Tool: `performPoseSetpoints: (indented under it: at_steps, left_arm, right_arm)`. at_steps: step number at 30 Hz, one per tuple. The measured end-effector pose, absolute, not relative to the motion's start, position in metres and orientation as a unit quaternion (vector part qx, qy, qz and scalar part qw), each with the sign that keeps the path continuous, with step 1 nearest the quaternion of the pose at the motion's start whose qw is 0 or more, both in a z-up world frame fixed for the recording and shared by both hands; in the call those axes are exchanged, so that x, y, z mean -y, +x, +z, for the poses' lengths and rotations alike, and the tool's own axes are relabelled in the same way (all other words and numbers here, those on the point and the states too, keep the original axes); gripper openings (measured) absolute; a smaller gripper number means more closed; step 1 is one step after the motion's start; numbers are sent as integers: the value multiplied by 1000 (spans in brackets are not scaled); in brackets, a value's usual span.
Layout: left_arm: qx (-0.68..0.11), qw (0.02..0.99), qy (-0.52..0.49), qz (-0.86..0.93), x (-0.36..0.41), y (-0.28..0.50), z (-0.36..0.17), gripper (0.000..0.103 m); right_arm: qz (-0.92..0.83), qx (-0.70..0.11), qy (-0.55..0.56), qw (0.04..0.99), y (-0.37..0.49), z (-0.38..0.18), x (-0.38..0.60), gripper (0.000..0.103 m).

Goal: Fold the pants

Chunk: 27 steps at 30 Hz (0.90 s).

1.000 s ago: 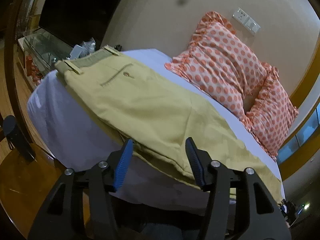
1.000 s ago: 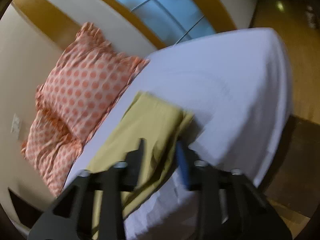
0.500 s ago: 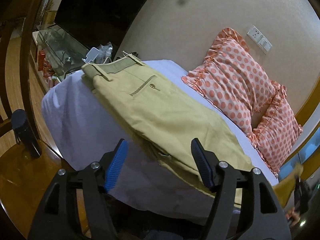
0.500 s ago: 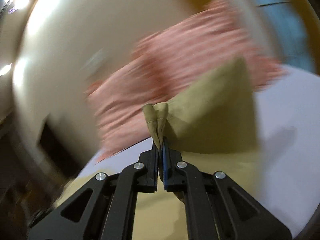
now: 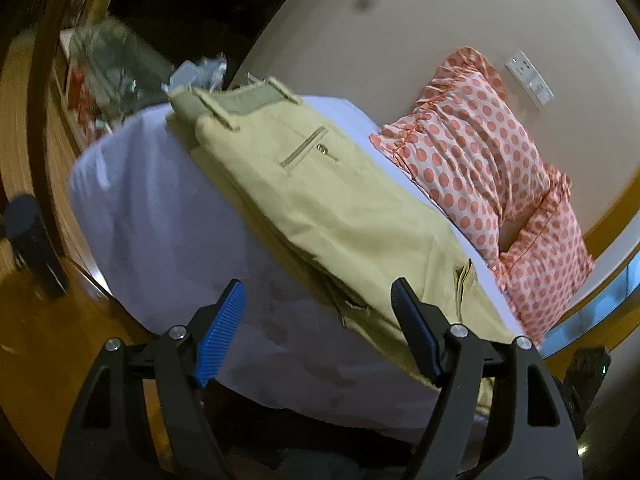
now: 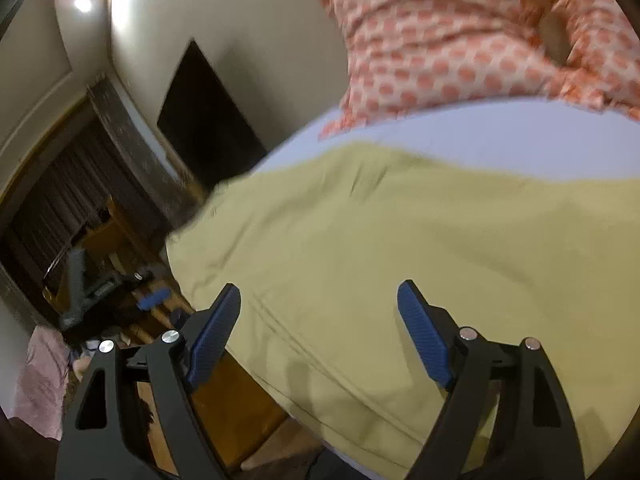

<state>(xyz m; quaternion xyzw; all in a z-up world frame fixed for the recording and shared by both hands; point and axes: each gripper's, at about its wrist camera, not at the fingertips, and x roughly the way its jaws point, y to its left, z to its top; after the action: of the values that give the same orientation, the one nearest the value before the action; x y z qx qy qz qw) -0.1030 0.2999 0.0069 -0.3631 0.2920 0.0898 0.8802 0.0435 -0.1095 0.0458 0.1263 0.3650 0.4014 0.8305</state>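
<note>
Khaki pants [image 5: 320,208] lie on the white bed sheet [image 5: 160,216], waistband at the far left, back pocket up, leg ends folded back near the right. My left gripper [image 5: 316,328] is open and empty, held over the near edge of the bed just short of the pants. In the right wrist view the pants [image 6: 400,248] fill the middle. My right gripper [image 6: 320,328] is open and empty, its blue pads just above the fabric.
Two orange polka-dot pillows [image 5: 480,152] lean against the wall behind the pants; they also show in the right wrist view [image 6: 460,40]. A glass cabinet [image 5: 104,64] stands at the far left. Wooden floor [image 5: 36,340] lies below the bed edge.
My right gripper held the pants' leg ends, carried them over the pants, and has now opened and let go. My left gripper stayed open and shifted slightly.
</note>
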Motion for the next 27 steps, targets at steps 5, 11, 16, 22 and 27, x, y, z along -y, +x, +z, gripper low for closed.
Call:
performPoseSetpoints:
  at_steps: [5,11,16,22,27]
  left_arm:
    - [-292,868,-392,88,-304,-84,1,75]
    - [-271,869,-398,116,-321,-76,18,74]
    - [-280,846,-431,141,-361,-66,14,76]
    - [-278,813,-491,140,-379,-72,-4,75]
    - [-251,818,-494,153,-395,-76,5,75]
  right_arm:
    - [399,-360,132,833,48,53,110,82]
    - [407,-375,136,822,48,45,102,82]
    - [411,-374,143,819,47,45,103,82]
    - [416,-375,147,815,48,44,104,82]
    - [416,-378,149,814,50,43,106,83]
